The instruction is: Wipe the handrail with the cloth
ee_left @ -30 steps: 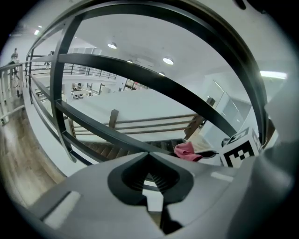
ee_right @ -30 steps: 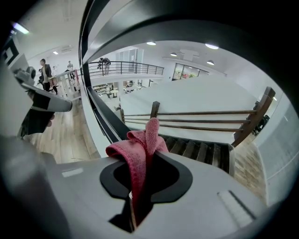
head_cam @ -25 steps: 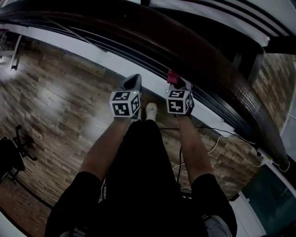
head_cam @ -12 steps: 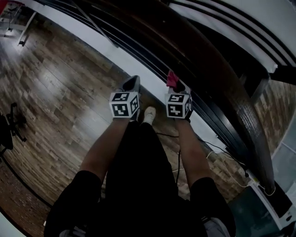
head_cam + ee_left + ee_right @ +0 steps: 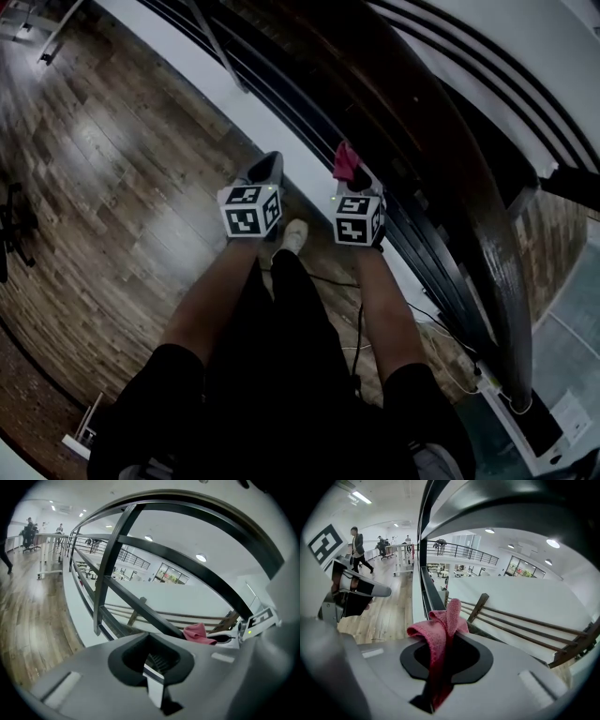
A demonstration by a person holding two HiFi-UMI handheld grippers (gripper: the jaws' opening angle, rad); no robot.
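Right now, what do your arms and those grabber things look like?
The left gripper and right gripper are grey plastic, tapering to narrow jaws. Each carries a white cube with black square markers. Short black sleeves cover the upper arms.

Cloth (image 5: 440, 634) in right claw (image 5: 443, 677), left claw (image 5: 157, 667) beside — handrail (image 5: 441, 159) to right

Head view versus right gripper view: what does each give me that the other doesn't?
Head view only: the person's legs and white shoe. Right gripper view only: the right gripper seen close, clamped shut on the pink cloth, plus people far down the walkway. Both: the cloth, the left gripper, the handrail and the wood floor.
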